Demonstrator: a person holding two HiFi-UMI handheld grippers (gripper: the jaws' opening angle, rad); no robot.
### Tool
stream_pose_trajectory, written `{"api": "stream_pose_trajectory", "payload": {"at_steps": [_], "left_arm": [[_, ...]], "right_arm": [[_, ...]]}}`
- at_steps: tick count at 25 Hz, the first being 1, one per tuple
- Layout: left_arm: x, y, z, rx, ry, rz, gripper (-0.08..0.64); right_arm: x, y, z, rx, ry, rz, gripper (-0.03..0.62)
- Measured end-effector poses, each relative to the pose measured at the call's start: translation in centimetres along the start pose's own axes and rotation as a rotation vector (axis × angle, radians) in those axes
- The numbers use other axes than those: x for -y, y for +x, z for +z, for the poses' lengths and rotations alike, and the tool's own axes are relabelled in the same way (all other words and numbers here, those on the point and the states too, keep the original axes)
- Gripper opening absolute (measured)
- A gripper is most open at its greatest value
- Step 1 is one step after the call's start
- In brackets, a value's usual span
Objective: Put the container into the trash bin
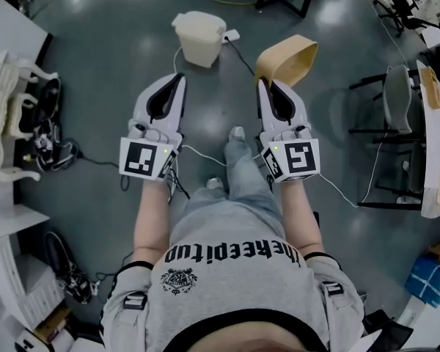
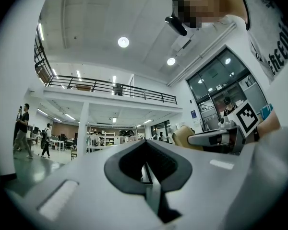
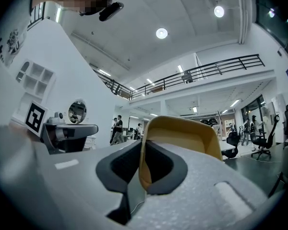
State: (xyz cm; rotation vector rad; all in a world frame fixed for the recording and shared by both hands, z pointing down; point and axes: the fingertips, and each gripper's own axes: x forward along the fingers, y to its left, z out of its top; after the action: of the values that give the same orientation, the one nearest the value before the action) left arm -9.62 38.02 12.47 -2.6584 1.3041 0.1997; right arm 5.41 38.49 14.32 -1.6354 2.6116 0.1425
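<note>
The tan, shallow container (image 1: 290, 59) hangs tilted on edge, its rim pinched in the right tongs (image 1: 267, 86); the cream trash bin (image 1: 199, 39) stands upright on the floor (image 1: 103, 72), near its left, apart.

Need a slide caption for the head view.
Right gripper clamps tan container; white trash bin ahead; left gripper shut, empty.

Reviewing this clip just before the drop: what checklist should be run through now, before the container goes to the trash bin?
1. Grip: right gripper shut on the rim of the container: ok.
2. Spare hand: left gripper shut, empty, apart from the container: ok.
3. Target: trash bin in sight on the floor ahead: ok.
4. Container above the bin: not ok; it hangs to the bin's right.
5. Bin opening free: cannot tell.
6. Footing: a cable lies on the floor beside the bin: not ok.
</note>
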Motion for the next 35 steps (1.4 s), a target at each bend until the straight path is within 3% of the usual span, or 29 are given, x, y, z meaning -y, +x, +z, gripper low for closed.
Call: {"api": "stream_pose_trajectory", "payload": {"at_steps": [18,35], "left_arm": [[-7.9,10.7,-2.0,0.011,0.030,0.112,0.009],[-9.6,21.3,-3.2,0.002,0.069,0.170,0.012]], "right_arm": [[8.8,12.3,-1.1,0.003,0.022,0.065,0.025],[16.9,20.0,-2.1,0.002,0.029,0.166,0.024]]}}
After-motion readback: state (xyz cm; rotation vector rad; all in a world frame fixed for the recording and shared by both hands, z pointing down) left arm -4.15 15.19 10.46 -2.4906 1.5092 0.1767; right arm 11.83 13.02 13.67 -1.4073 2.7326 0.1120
